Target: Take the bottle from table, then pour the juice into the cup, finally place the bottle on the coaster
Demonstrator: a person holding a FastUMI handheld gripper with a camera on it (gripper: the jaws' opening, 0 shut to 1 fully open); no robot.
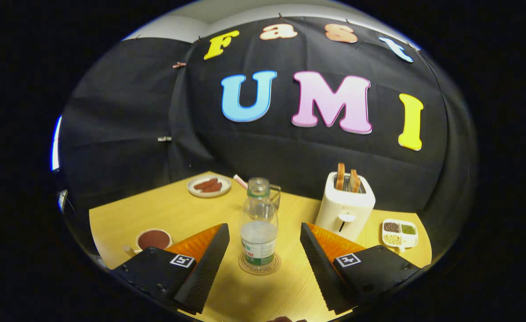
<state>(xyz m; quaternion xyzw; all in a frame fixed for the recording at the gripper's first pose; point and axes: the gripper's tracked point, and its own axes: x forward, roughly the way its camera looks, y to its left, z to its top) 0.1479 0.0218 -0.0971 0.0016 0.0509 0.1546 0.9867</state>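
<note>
The bottle (258,223) stands upright on the round coaster (259,264) on the wooden table (164,210), uncapped and partly filled with clear liquid. The gripper (265,250) has its jaws spread wide, one finger on each side of the bottle and clear of it. The cup (154,239) sits left; a toaster (345,205) stands to the right beyond the fingers

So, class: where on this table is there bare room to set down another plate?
Bare wood lies between the plate of sausages, the cup and the bottle on its coaster. It is crowded around the toaster and seed dish. The open tool flanks the bottle.
</note>
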